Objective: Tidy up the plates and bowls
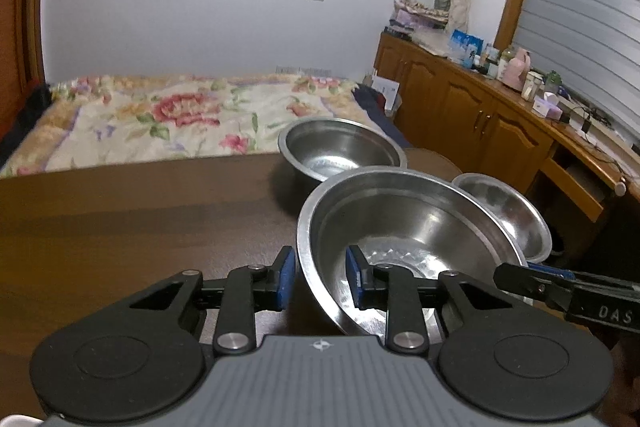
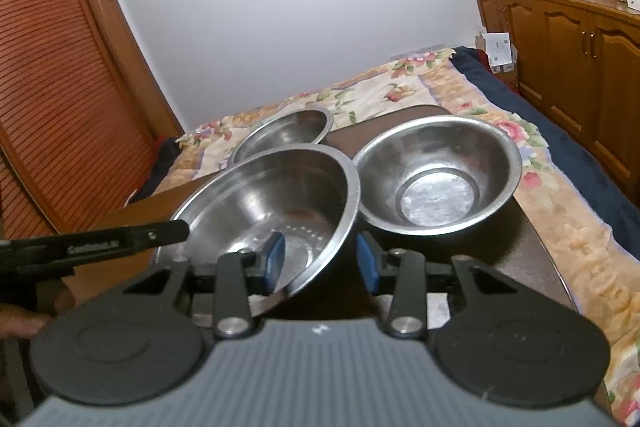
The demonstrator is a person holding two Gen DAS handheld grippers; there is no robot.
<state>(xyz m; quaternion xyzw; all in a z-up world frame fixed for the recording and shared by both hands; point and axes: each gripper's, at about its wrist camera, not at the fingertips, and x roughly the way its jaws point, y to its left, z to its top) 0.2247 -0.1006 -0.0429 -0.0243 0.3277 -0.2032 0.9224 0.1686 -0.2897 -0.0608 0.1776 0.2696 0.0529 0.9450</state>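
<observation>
On the dark brown table (image 1: pixel 120 219) at the foot of a flower-patterned bed (image 1: pixel 160 115) sit three steel bowls, and the nearest, largest bowl (image 1: pixel 404 227) is tipped up off the tabletop, its open mouth leaning toward the far left. Both tools have hold of it. The left gripper (image 1: pixel 320 279) straddles the near left rim, one blue pad (image 1: pixel 286 277) outside the wall and the other inside, its jaws pinched on the metal. The right gripper (image 2: pixel 320 263) does the same on the near right rim, one pad (image 2: pixel 274 259) inside the bowl and the other outside, clamped on the wall (each tool also shows as a black bar at the edge of the other's view). Behind the big bowl, toward the far edge of the table, stands a second bowl (image 1: pixel 340 147), upright and partly hidden by the raised rim. To the right a smaller bowl (image 2: pixel 438 175) rests upright just beside the tilted one; whether their rims touch I cannot tell. Along the right wall runs a wooden cabinet (image 1: pixel 472 107) cluttered with bottles and boxes, and a slatted wooden door (image 2: pixel 52 99) stands on the left
</observation>
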